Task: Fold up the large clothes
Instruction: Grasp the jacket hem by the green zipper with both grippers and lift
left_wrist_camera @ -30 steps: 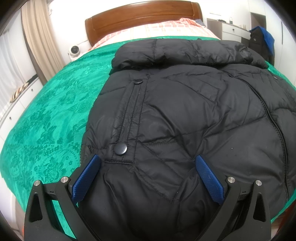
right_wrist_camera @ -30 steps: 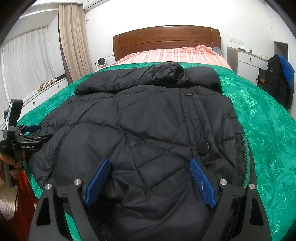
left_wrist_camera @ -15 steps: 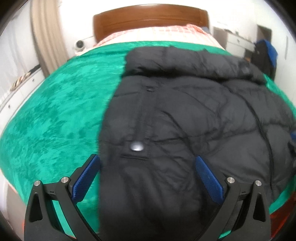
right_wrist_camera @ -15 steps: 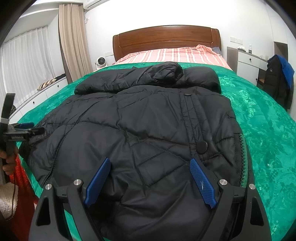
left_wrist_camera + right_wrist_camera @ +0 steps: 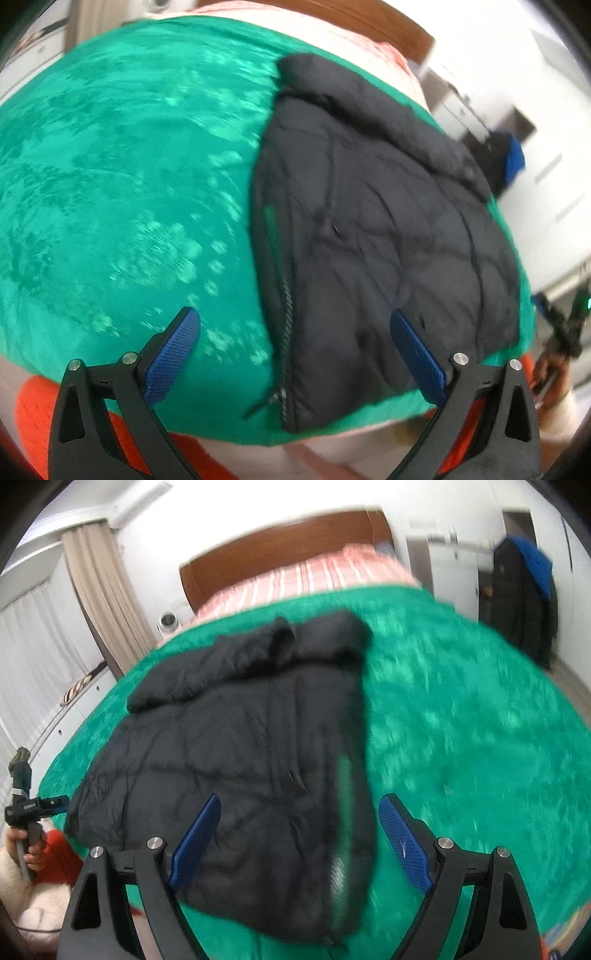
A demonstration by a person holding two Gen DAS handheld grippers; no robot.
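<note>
Black padded jacket [image 5: 240, 771] spread flat on green bedspread [image 5: 461, 738], collar toward wooden headboard [image 5: 280, 550], zipper edge [image 5: 284, 295] along one side. Left gripper [image 5: 295, 354] wide open above jacket's lower edge, holding nothing. Right gripper [image 5: 299, 838] also wide open, empty, over jacket's hem.

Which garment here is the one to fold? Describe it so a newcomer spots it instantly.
Find the bed with the green cover. The jacket lies flat on it, collar toward the wooden headboard. It is black, quilted and puffy, unlike the dark coat hanging by the wall.
</note>
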